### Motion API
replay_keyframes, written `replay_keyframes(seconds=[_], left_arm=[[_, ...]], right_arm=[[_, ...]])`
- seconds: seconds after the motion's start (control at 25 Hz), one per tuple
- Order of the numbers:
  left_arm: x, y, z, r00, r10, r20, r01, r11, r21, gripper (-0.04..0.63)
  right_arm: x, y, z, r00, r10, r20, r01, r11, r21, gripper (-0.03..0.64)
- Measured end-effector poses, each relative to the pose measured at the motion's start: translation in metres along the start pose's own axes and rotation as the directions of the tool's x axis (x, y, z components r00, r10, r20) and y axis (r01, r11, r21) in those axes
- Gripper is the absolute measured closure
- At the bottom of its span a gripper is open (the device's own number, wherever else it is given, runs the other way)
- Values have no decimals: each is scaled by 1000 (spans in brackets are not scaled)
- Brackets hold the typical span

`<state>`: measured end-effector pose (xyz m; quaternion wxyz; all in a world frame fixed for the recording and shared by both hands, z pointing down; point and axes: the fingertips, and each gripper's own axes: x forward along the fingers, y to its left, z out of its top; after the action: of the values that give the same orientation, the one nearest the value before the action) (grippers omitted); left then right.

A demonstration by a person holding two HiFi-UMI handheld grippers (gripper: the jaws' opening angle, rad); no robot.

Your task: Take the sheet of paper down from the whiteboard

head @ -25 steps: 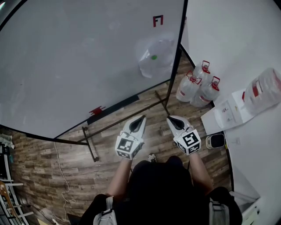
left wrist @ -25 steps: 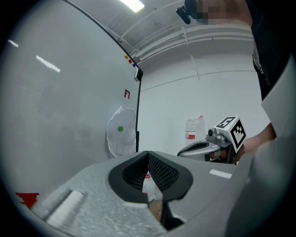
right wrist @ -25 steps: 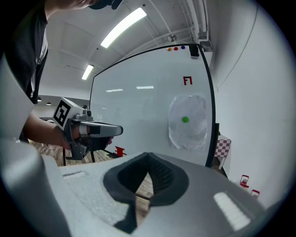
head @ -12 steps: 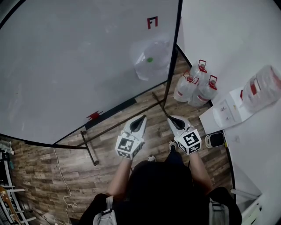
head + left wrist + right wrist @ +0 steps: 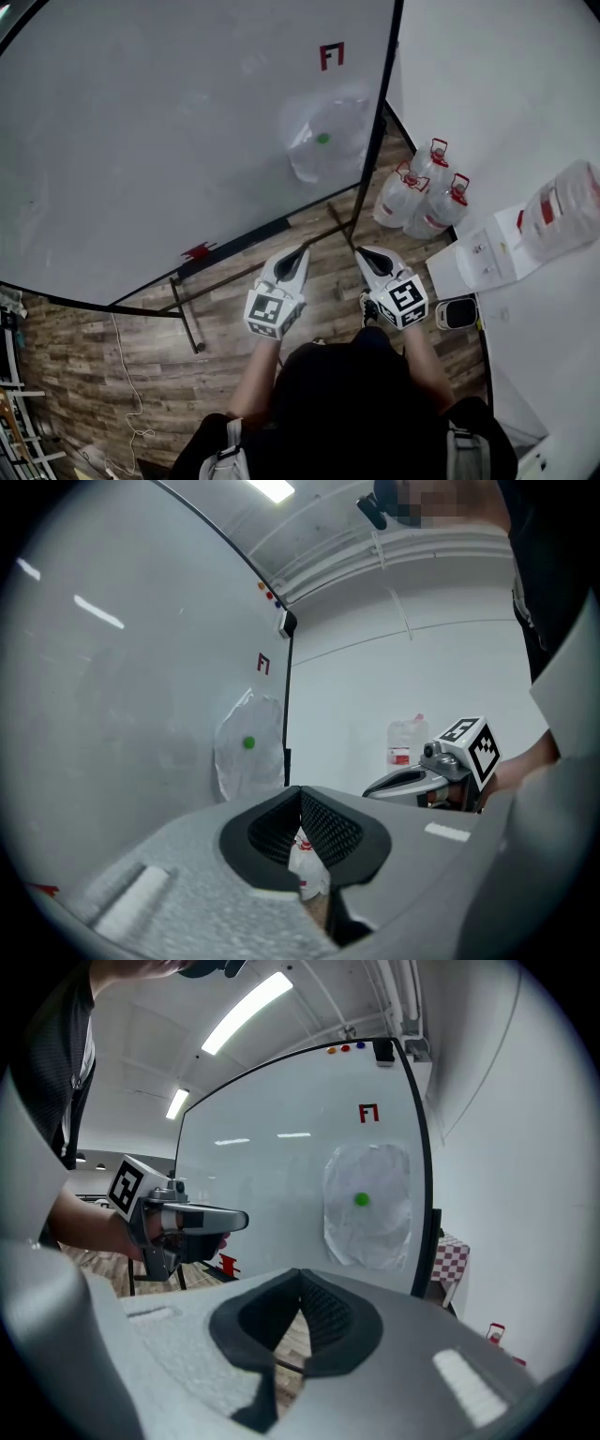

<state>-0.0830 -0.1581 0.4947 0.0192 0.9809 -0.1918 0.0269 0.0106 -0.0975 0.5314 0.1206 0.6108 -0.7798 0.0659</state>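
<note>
head view looks down on a big whiteboard (image 5: pixel 169 141) on a dark metal stand (image 5: pixel 192 314). the board fills the upper left, with a wood-plank floor (image 5: pixel 112 375) under it and a white wall (image 5: pixel 487 75) to its right. the person (image 5: pixel 347 403) stands in front of the board's right end, both arms stretched forward. the sheet of paper (image 5: pixel 328 159), pale and crinkled, hangs on the board near its lower right corner, close to the black edge frame and well apart from both grippers. three water jugs (image 5: pixel 422 192) with red caps stand on the floor by the wall, just right of the stand. the left gripper (image 5: pixel 301 253) and the right gripper (image 5: pixel 362 253) are held side by side, near each other but not touching, pointing toward the board's lower right corner. in each gripper view the jaws are clenched, tips meeting, with nothing gripped between them. a small green magnet (image 5: pixel 322 139) sits on the middle of the paper, and a little red mark (image 5: pixel 332 55) is on the board above the sheet.
</note>
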Motion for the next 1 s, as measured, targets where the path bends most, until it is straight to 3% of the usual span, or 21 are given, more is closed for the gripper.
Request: replay_keyframes(seconds=[0.56,1.0], left_arm=[[97,21,17,993,116,22,-115,993,-10,585],[141,27,28,980,199,24,-199,980,1,584]], right_arm=[[32,-114,19,997,77,2,-77,996,-51,614],[51,-158,25,987,163,13,-161,985,-68,614]])
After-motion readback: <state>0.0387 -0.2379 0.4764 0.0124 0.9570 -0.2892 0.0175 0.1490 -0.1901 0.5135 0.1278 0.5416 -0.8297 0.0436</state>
